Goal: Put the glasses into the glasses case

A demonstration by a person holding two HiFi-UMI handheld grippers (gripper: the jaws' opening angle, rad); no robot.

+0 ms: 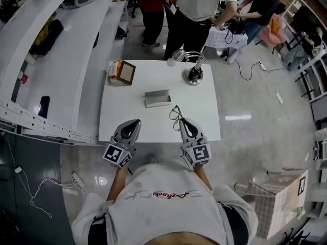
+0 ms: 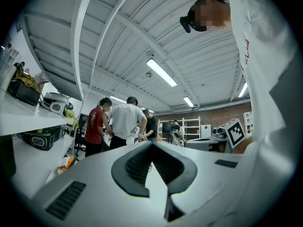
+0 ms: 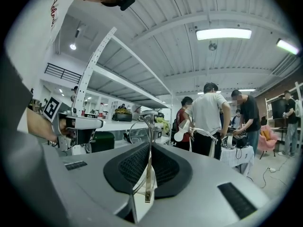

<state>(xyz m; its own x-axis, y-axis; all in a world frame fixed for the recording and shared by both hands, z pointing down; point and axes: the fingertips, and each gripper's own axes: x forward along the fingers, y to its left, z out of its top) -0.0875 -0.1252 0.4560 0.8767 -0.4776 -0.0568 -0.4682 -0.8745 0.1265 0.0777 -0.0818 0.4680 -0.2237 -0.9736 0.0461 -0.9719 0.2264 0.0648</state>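
Little weight, thin bendy frame: glasses [image 1: 175,113] pinched at the temple in right gripper [image 1: 181,122]; gentle squeeze advised. Left gripper [image 1: 136,122] closed, empty.

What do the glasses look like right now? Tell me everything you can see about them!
The glasses have a thin wire frame, metal by its look, with clear rounded lenses. The right tool is shut on them, its dark ribbed pads pinching a thin arm. They stick out past the tool's tip, over the near side of the white table.

White table [image 1: 153,78], glossy grey floor [image 1: 255,111]
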